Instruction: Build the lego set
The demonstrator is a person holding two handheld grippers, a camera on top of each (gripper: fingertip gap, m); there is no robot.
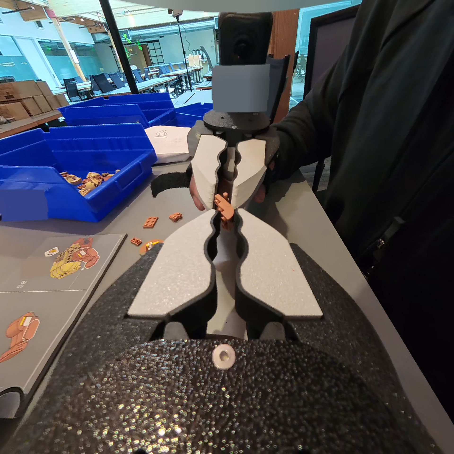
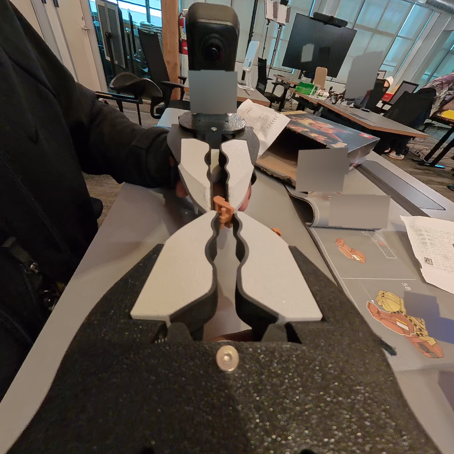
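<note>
Both grippers pinch 1 orange brick cluster; only the left view shows blue bins.

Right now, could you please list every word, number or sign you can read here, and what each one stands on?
I do not quote the print. It stands here:
Open instruction booklet: a page number beside brick drawings.
White pouch: one dark printed mark.
White sheet: fine print, too small to read.
Set box: small print, blurred.
Folded leaflet: lines too small to read.
</note>
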